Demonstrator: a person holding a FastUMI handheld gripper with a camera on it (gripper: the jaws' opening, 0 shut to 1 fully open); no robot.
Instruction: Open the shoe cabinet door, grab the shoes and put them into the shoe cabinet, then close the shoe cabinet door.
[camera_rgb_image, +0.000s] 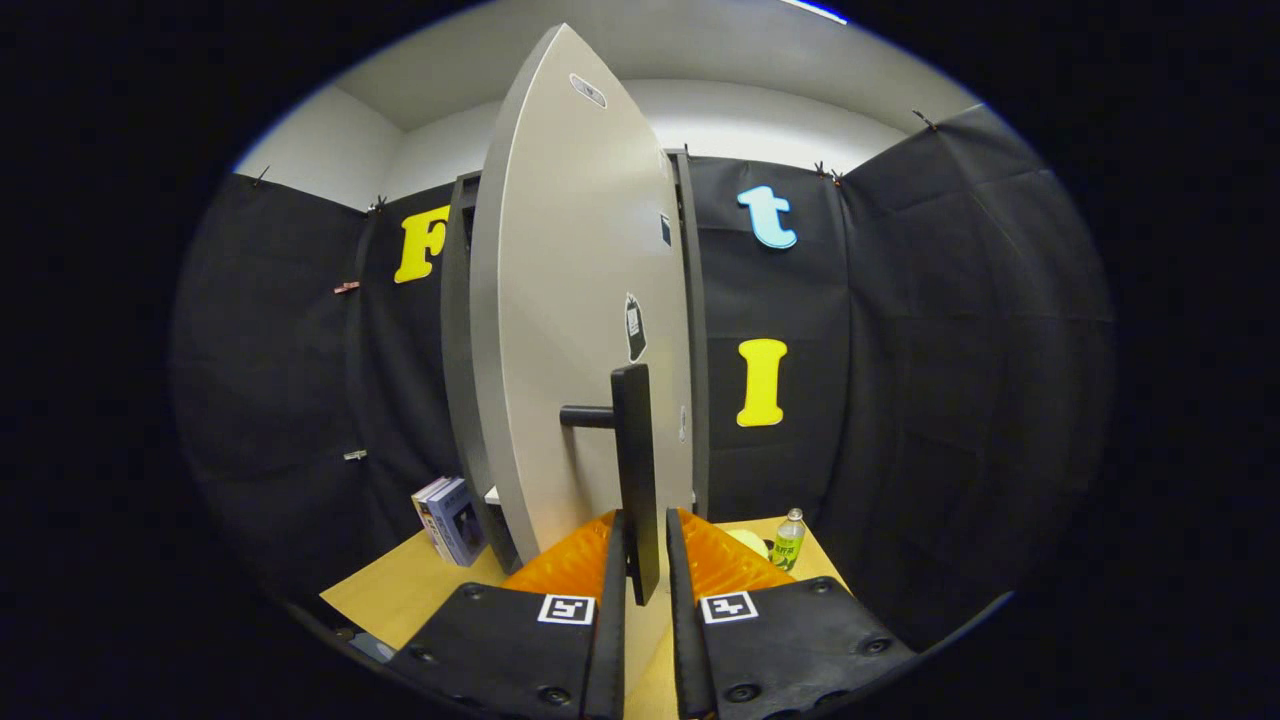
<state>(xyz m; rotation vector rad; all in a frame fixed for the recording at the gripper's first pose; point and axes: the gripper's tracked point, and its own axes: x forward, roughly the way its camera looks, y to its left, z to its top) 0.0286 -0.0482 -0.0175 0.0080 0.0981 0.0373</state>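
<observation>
the open cabinet door (580, 330) stands edge-on straight ahead, blocking the middle. its dark bar handle (636, 470) sits between the gripper (640, 535) fingers, which are closed onto it. left of the door, books (450, 520) crowd the table (400, 590); to the right a small bottle (788, 538) stands, with bare tabletop near it.

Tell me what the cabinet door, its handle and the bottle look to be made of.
The tall pale grey cabinet door looks like painted metal or laminate: smooth, with a soft satin sheen. Its black bar handle, gripped between the hand-held gripper fingers, looks matte, metal or plastic; I can't tell which. The small clear bottle looks like plastic: see-through, greenish label.
</observation>
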